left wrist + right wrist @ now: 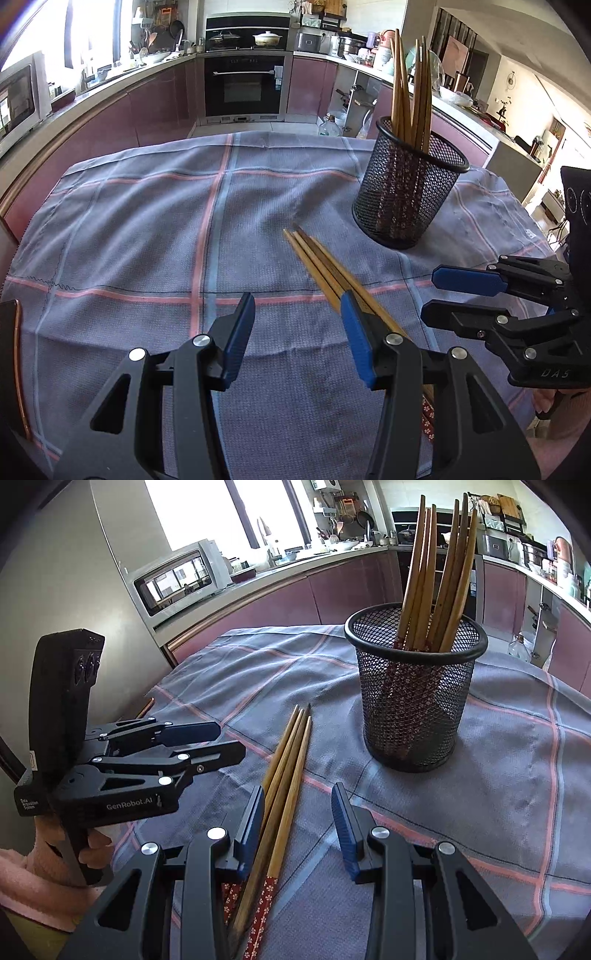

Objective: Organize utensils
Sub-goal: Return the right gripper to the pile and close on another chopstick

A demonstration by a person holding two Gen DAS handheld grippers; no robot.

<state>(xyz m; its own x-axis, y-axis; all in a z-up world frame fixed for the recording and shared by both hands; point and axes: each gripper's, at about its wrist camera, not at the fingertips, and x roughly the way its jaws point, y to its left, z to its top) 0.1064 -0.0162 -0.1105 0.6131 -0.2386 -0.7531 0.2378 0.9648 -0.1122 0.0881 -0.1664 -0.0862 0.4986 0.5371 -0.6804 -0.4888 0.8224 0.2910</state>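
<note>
A bundle of loose wooden chopsticks (288,771) with red patterned ends lies on the checked cloth (498,775), tips toward the black mesh cup (413,701). Several more chopsticks stand in the cup. My right gripper (298,794) is open low over the cloth. The loose chopsticks lie between its jaws, close against the left finger and clear of the right one. My left gripper (295,306) is open with nothing between its pads, and its right finger covers part of the loose chopsticks (317,262). Each gripper shows in the other's view, the right gripper (434,294) and the left gripper (229,741). The mesh cup (406,192) stands beyond them.
A hand in a pink sleeve (44,882) holds the left gripper. A dark flat object with a copper edge (16,362) lies at the cloth's left border. Kitchen counters, a microwave (177,579) and an oven (245,85) stand beyond the table's far edge.
</note>
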